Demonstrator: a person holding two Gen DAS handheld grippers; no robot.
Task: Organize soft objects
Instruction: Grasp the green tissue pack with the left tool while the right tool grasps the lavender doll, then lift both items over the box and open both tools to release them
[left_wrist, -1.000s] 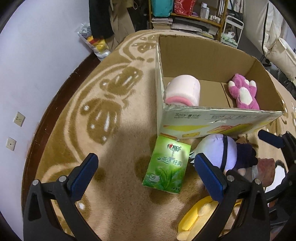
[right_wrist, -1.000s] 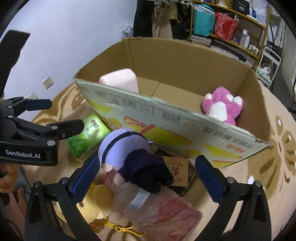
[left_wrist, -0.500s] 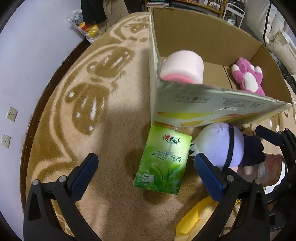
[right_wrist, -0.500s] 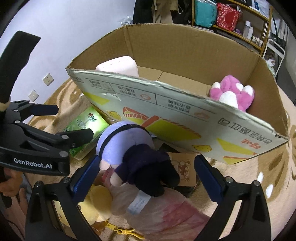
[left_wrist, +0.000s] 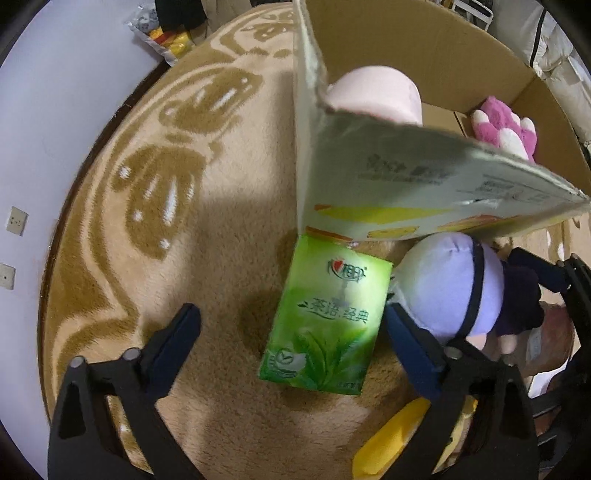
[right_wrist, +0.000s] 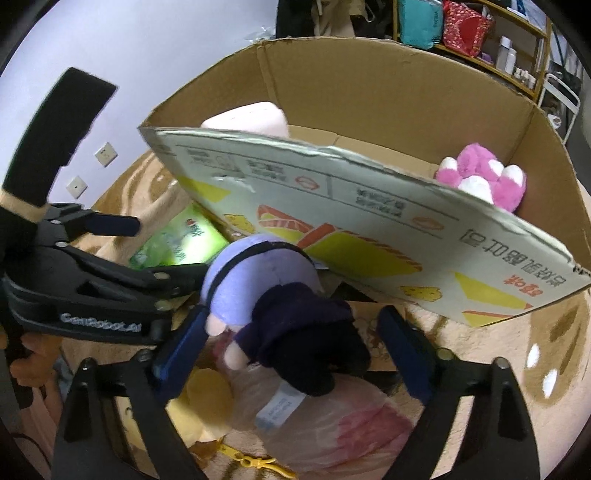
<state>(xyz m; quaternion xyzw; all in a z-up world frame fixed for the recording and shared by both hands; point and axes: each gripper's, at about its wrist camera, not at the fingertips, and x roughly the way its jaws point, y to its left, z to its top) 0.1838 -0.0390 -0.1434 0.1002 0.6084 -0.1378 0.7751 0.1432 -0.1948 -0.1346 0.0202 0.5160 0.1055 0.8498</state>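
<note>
Crowding the cardboard box (left_wrist: 424, 192), green tissue pack (left_wrist: 328, 317), purple plush (right_wrist: 273, 291), both tools spread wide, ungrasping.

Green tissue pack (left_wrist: 325, 325) showing leaf print; lavender-headed plush (right_wrist: 258, 273) wearing dark purple; pink-and-white plush (right_wrist: 484, 181) sitting in brown box (right_wrist: 369, 92); carpet (left_wrist: 166, 184) showing tan-and-brown pattern.

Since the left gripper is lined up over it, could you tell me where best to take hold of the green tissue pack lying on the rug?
Grip the green tissue pack across its two long edges, near the middle, coming straight down from above. It lies flat on the beige rug, and the open left gripper already straddles its width. Its far end sits against the cardboard box and the lilac plush doll crowds its right edge, so lengthwise looks harder.
</note>
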